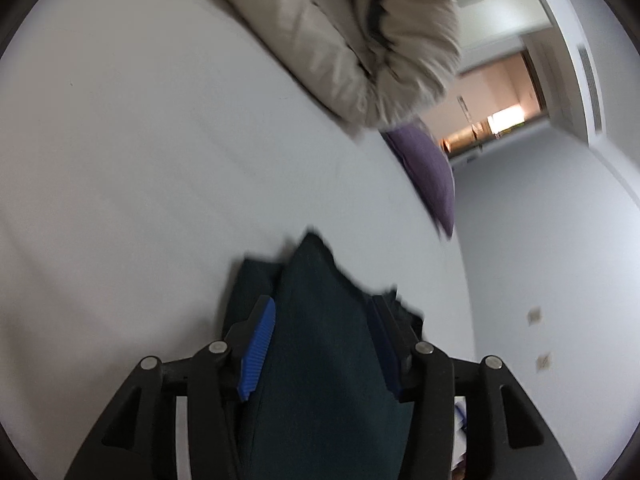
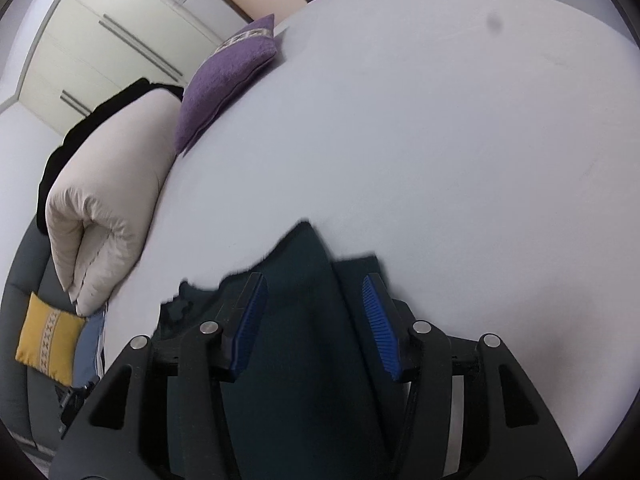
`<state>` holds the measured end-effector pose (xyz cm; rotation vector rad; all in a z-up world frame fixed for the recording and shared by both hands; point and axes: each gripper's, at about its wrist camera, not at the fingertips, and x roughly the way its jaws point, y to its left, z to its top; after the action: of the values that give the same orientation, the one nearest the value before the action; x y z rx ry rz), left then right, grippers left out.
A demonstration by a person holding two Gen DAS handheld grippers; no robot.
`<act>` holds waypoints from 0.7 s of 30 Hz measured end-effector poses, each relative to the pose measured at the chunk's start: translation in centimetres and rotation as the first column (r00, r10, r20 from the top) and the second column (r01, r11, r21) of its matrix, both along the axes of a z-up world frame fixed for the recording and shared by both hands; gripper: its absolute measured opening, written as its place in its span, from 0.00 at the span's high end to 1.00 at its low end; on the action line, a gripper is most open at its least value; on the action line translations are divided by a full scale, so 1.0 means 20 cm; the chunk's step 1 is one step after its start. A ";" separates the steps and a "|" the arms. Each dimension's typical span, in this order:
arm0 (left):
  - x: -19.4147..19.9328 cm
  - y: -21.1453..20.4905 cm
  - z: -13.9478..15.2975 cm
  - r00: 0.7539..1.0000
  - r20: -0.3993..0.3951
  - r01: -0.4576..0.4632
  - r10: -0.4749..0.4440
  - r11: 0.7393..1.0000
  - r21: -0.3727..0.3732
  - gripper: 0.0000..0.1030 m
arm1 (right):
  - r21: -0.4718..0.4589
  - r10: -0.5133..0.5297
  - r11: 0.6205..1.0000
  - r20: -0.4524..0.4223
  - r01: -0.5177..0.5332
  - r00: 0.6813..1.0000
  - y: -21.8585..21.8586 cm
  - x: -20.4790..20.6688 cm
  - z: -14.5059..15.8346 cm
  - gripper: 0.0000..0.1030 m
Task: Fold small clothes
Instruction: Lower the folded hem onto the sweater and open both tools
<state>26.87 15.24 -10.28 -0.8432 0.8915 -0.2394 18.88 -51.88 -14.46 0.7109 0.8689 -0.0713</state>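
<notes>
A dark teal garment point(image 1: 320, 320) lies bunched between the blue pads of my left gripper point(image 1: 324, 324), above the white bed sheet point(image 1: 140, 180). The jaws stand apart with the cloth filling the gap between them. In the right wrist view the same dark garment point(image 2: 304, 312) passes between the blue pads of my right gripper point(image 2: 316, 300), whose jaws also stand apart around the fabric. A peaked fold of cloth sticks up past both sets of fingertips. The garment's lower part is hidden under the grippers.
A folded beige duvet point(image 1: 352, 40) point(image 2: 112, 184) lies on the bed, with a purple cushion point(image 1: 428, 168) point(image 2: 224, 80) beside it. A yellow cushion point(image 2: 48, 344) sits on a grey sofa point(image 2: 24, 272). White wardrobes point(image 2: 104, 40) stand behind.
</notes>
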 end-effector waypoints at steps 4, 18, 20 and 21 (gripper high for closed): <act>-0.18 -0.09 -0.02 0.999 0.007 0.032 -0.033 0.994 0.103 0.51 | -0.131 0.089 0.987 -0.007 -0.090 0.996 0.16 -0.12 0.03 0.52; -0.49 -0.23 -0.09 0.991 0.019 0.117 -0.130 0.938 0.325 0.56 | -0.277 0.157 0.948 -0.021 -0.156 0.987 0.27 -0.67 -0.03 0.54; -0.50 -0.22 -0.11 0.992 0.012 0.116 -0.127 0.935 0.336 0.66 | -0.282 0.170 0.944 -0.025 -0.170 0.985 0.23 -0.72 -0.03 0.59; -0.51 -0.22 -0.12 0.992 0.007 0.115 -0.124 0.933 0.340 0.74 | -0.295 0.178 0.938 -0.033 -0.180 0.984 0.24 -0.72 -0.03 0.68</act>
<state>16.75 10.94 -12.65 -0.4641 0.9267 -0.1953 4.47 -47.14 -15.00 0.3480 0.9020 -0.0403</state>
